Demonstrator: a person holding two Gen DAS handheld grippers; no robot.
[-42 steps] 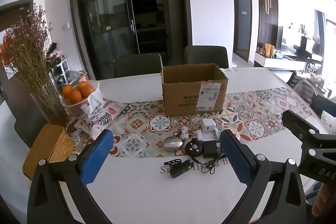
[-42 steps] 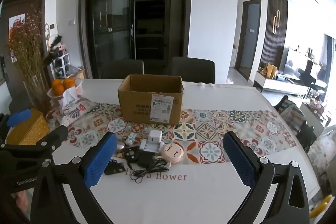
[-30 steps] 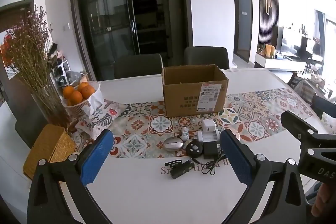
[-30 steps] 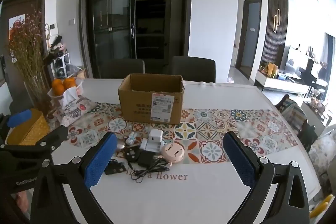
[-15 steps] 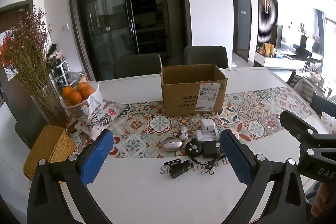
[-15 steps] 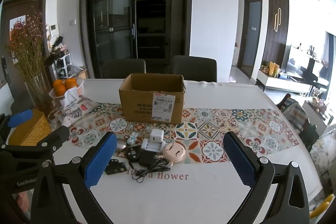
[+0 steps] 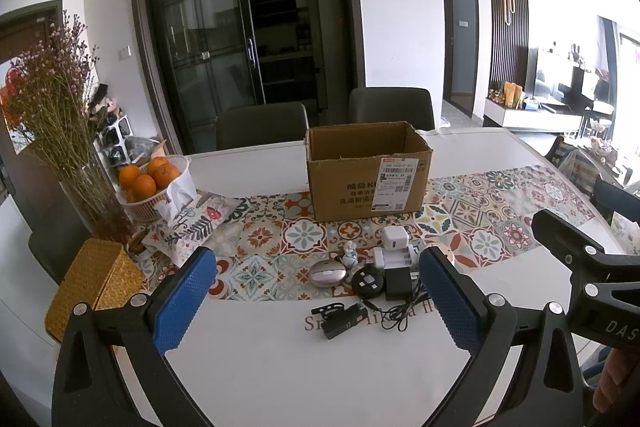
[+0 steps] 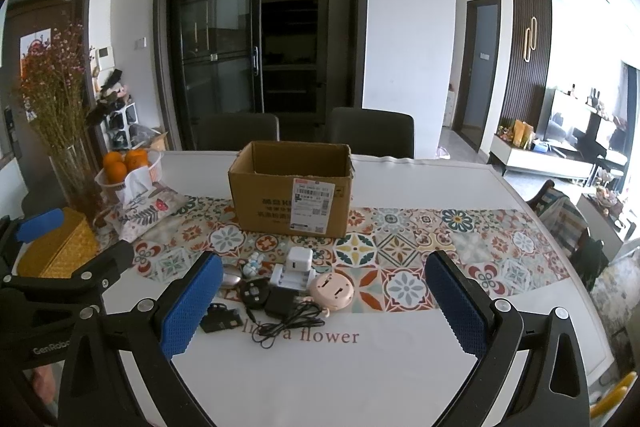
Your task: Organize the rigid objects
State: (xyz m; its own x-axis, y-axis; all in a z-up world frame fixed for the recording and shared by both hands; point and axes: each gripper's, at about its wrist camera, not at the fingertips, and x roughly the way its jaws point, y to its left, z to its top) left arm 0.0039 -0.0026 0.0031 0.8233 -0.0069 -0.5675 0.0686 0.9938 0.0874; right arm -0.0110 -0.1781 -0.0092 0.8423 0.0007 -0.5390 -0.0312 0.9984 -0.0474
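2 grippers hover above the near edge of the worktop (image 8: 400, 367), and both have their jaws spread wide apart with nothing between them. Left gripper (image 7: 318, 301) and right gripper (image 8: 324, 301) point toward the same little pile of gadgets.

That pile sits near the front edge of the patterned runner (image 8: 400, 267), about mid-worktop: a white charger cube (image 8: 299, 259) on a white battery holder (image 8: 289, 278), a pink round thing (image 8: 332, 290) just right of it, a black adapter (image 8: 280, 301) with its cable (image 8: 288, 327) spilling onto the white part, a black round disc (image 8: 254, 293), a grey oval case (image 7: 327, 273), a tiny figurine (image 7: 350, 255) and a black clip-like piece (image 7: 340, 315) nearest the front.

Behind them an open cardboard box (image 8: 292, 187) stands upright on the runner. Over at the left edge are oranges in a white basket (image 7: 154, 187), a floral tissue pouch (image 7: 192, 227), a wicker box (image 7: 94, 285) and a vase of dried flowers (image 7: 60, 107).
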